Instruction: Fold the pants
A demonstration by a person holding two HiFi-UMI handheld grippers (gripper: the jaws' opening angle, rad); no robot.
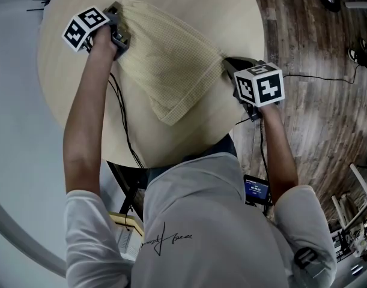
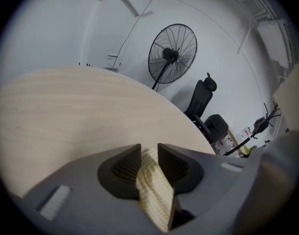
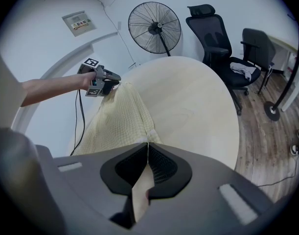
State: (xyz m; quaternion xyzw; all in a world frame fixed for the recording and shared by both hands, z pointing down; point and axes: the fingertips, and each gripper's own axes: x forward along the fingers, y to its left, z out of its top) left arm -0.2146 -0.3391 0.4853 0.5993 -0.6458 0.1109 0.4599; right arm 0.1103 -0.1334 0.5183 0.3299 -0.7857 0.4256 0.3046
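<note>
Pale yellow checked pants [image 1: 171,65] hang stretched between my two grippers above the round wooden table [image 1: 63,83]. My left gripper [image 1: 117,17] is shut on one corner of the pants [image 2: 151,180], with the cloth bunched between its pads. At the table's right edge my right gripper [image 1: 231,68] is shut on the opposite corner; a thin fold of the pants [image 3: 142,185] runs between its closed jaws. The right gripper view shows the pants [image 3: 121,121] sloping away toward the left gripper [image 3: 112,84]. A loose end of the cloth sags down toward me.
The table [image 3: 198,106] is otherwise bare. Black cables [image 1: 124,125] trail from the left hand over the near table edge. Beyond the table stand a floor fan [image 3: 154,26] and black office chairs [image 3: 210,31]. Wooden floor [image 1: 318,107] lies to the right.
</note>
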